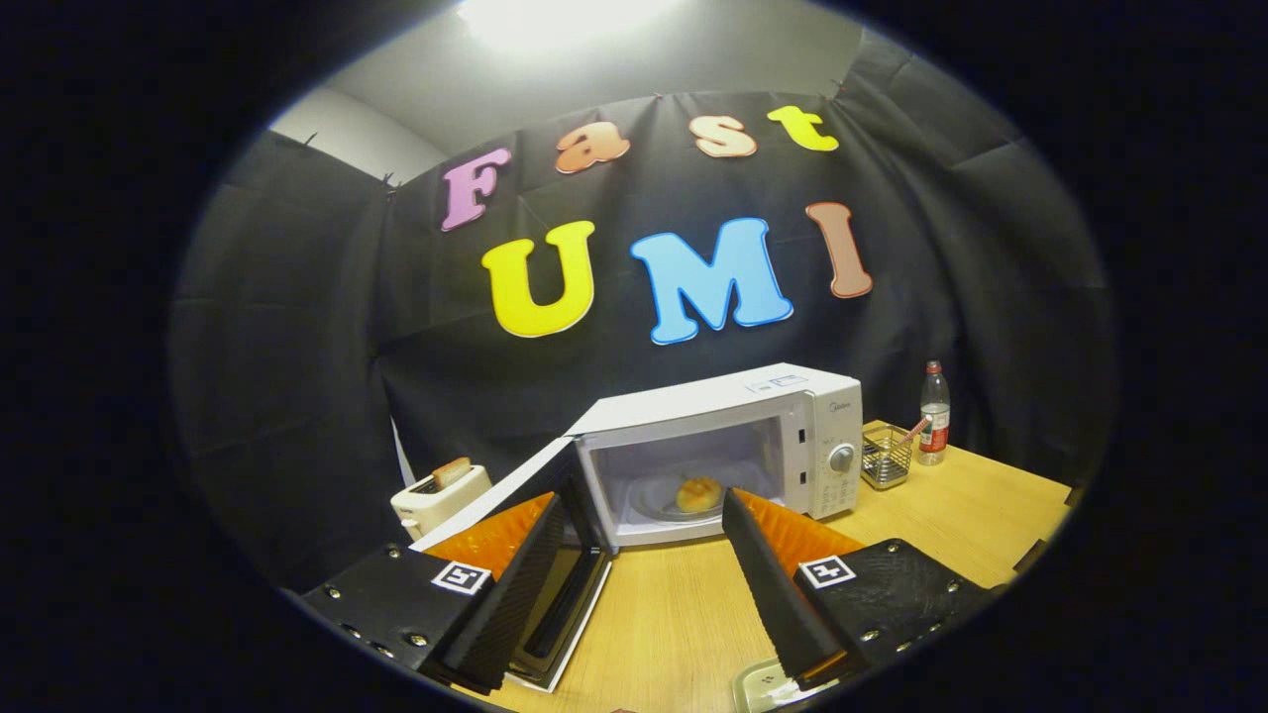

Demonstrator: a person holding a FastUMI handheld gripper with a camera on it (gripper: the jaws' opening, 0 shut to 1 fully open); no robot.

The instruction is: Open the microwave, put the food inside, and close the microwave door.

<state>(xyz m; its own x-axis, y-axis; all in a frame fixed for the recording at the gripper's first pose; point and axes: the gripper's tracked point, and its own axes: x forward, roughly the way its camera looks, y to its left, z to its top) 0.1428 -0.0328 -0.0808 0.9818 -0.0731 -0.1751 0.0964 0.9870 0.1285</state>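
Your gripper (644, 520) — fingers spread, holding nothing | microwave (783, 416) centre frame, door (550, 555) swung open at lower left | bun (698, 492) inside on plate (656, 501) | toaster (436, 495) — left of door

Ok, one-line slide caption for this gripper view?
Open gripper backed off from the microwave, bun inside on its plate, door open.

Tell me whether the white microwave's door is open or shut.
Open: the white microwave has its door swung out, cavity exposed, a golden bun inside. The gripper is open, empty.
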